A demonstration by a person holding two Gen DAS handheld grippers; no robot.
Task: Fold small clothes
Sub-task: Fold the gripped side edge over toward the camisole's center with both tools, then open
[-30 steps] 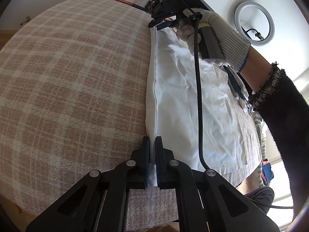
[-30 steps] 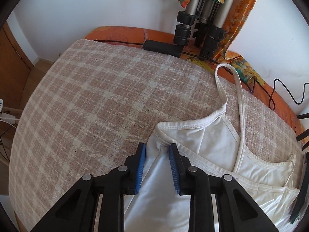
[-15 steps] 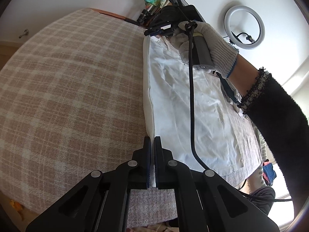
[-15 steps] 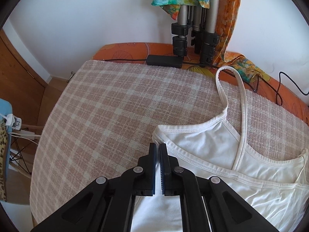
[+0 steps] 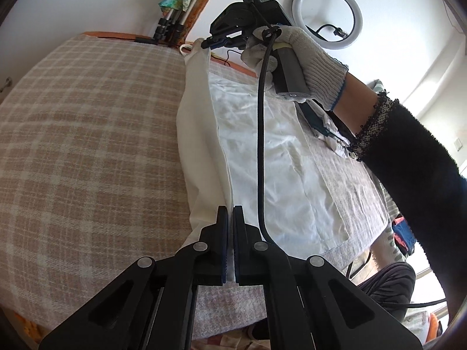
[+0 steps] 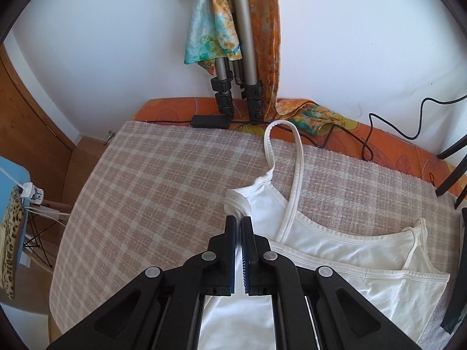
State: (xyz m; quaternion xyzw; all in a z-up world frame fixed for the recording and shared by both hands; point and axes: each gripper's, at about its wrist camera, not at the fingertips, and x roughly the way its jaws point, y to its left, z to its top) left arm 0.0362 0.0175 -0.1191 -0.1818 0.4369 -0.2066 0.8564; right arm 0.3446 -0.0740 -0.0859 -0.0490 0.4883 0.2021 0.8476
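A checked cloth (image 5: 87, 145) covers the table. One long side of the white camisole (image 5: 277, 157) is held raised, pinched by the left gripper (image 5: 229, 218) and right gripper (image 6: 240, 227); no fold is laid yet.

home rm – plaid blanket (image 6: 163, 180) | tripod (image 6: 236, 87) | ring light (image 5: 327, 14)
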